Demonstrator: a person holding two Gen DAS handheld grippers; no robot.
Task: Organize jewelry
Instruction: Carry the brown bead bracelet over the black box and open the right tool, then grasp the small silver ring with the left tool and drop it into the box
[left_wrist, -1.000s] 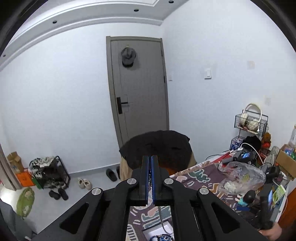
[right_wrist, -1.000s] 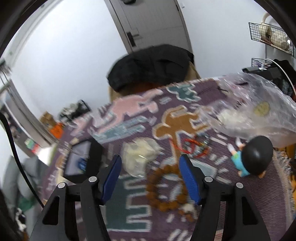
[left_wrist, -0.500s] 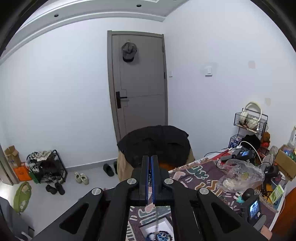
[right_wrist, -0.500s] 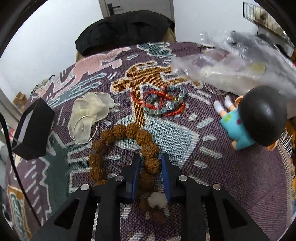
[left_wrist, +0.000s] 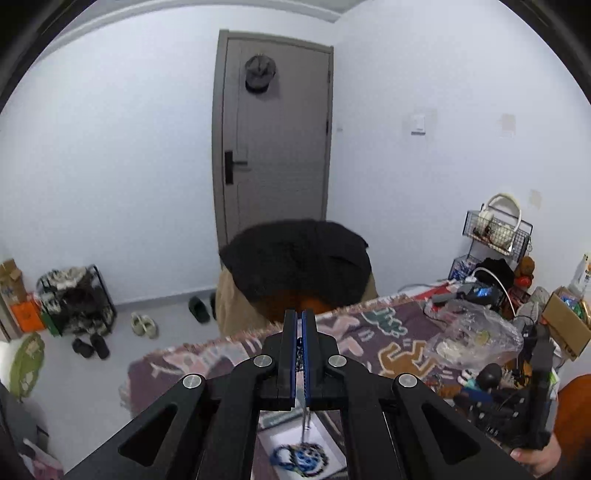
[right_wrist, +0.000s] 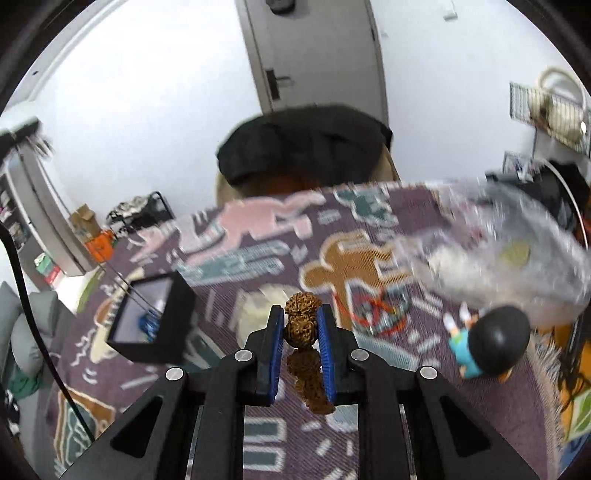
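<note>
Right tongs (right_wrist: 301, 325): closed on the brown seed-bead bracelet (right_wrist: 303, 328), the blue pads pressing one knobbly bead from both sides; the rest of the strand hangs limp below the pads, clear of the patterned cloth (right_wrist: 369, 258).
Left tongs (left_wrist: 299, 332): shut tight, pinching a thin chain (left_wrist: 305, 413) that drops straight down to a blue beaded piece (left_wrist: 301, 456).
Black box (right_wrist: 149, 321): the landmark here, a black-walled jewelry box with a white lining, on the worktop's cloth; in the right view it sits to the left of the right tongs and slightly nearer the far edge, with the blue piece already over its lining.
Key relation: the box lies leftward from the held bracelet. The left tongs hang directly over the box, so that hand is the nearer one, while the right must cross toward it. The bracelet's long axis hangs vertical.
Judgement: the bracelet probably goes to the box next, once the left hand lets its chain down.
Red-cord bracelet (right_wrist: 376, 308): on the cloth on the far side of the right tongs from the box.
Doll (right_wrist: 487, 343): beyond that cord again, farthest from the box.
</note>
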